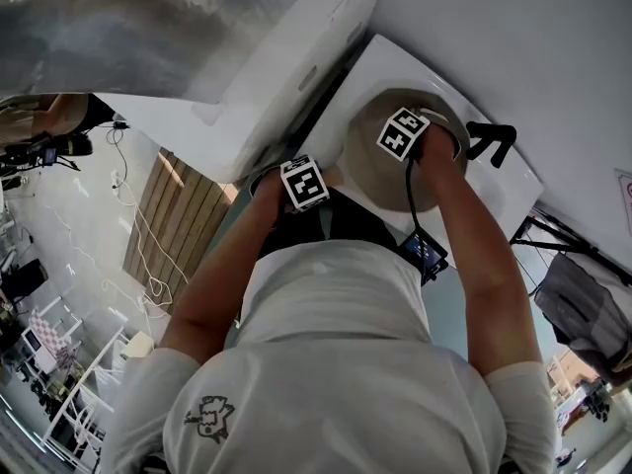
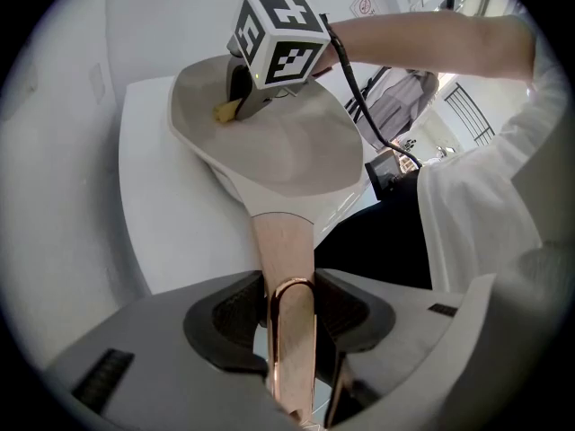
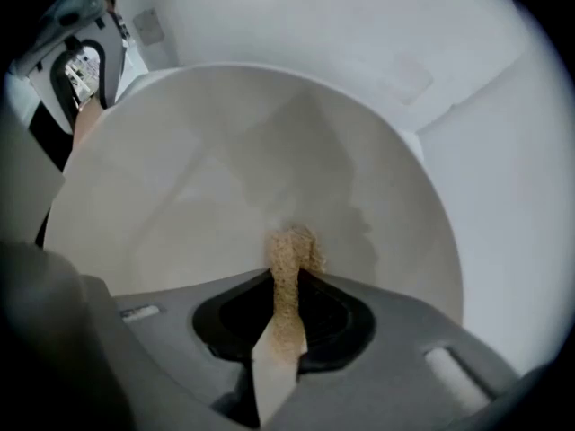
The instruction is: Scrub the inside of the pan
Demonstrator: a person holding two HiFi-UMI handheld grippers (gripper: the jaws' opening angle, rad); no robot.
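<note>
Jaws of left gripper (image 2: pixel 293 323) gripping pan handle (image 2: pixel 282 245), right gripper (image 3: pixel 286 317) pinching sponge (image 3: pixel 289 257) in pan (image 3: pixel 216 178), white countertop (image 2: pixel 171 227)

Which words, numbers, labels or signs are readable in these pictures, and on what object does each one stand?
No text can be read anywhere.
Marker cubes: only black-and-white square patterns, no letters or numbers.
Wall sign: too small and blurred to read.
Shirt print: a drawing, no legible words.
Small dark device on the cable: its screen is too small to read.
</note>
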